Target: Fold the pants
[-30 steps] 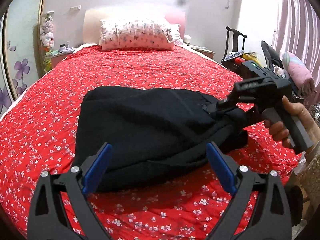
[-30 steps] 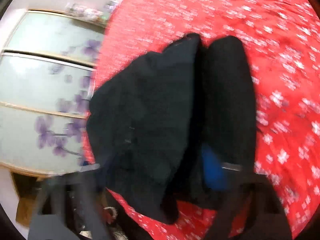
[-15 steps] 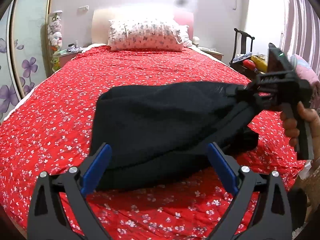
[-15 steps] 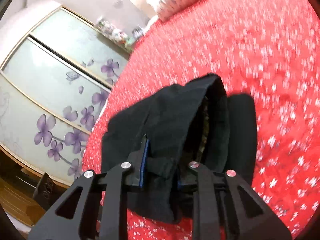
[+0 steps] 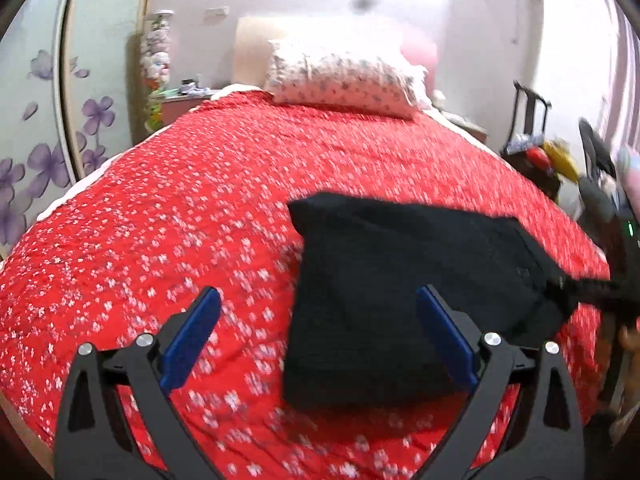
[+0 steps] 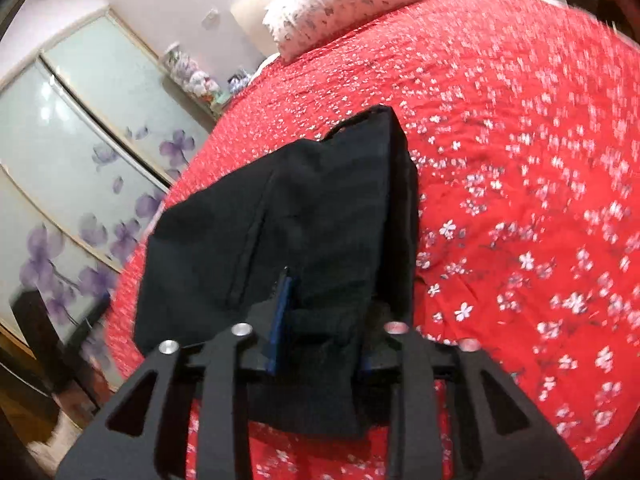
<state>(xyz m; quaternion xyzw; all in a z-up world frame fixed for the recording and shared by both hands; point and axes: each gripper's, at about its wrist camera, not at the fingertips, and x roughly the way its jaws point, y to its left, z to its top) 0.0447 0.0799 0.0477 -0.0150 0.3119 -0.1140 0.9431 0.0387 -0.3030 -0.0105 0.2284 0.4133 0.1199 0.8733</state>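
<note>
The folded black pants [image 5: 404,296] hang over the red flowered bedspread [image 5: 200,220], pulled taut toward the right edge of the left wrist view. My right gripper [image 6: 320,320] is shut on the pants [image 6: 304,220] at their near end and holds the bundle lifted above the bed. My left gripper [image 5: 320,336] is open and empty, its blue pads [image 5: 188,340] spread wide; its right finger overlaps the pants' lower edge. The right gripper's body shows only as a dark blur at the far right [image 5: 616,292].
A flowered pillow [image 5: 344,76] lies at the head of the bed. A wardrobe with purple flower doors [image 6: 72,152] stands along the left. A nightstand [image 5: 176,100] and a cluttered chair [image 5: 540,152] flank the bed. Bedspread [image 6: 520,160] extends on the right.
My right gripper has lifted the pants and carried them rightward across the bed. The left gripper view has shifted left, so more bare bedspread now shows between its fingers.
</note>
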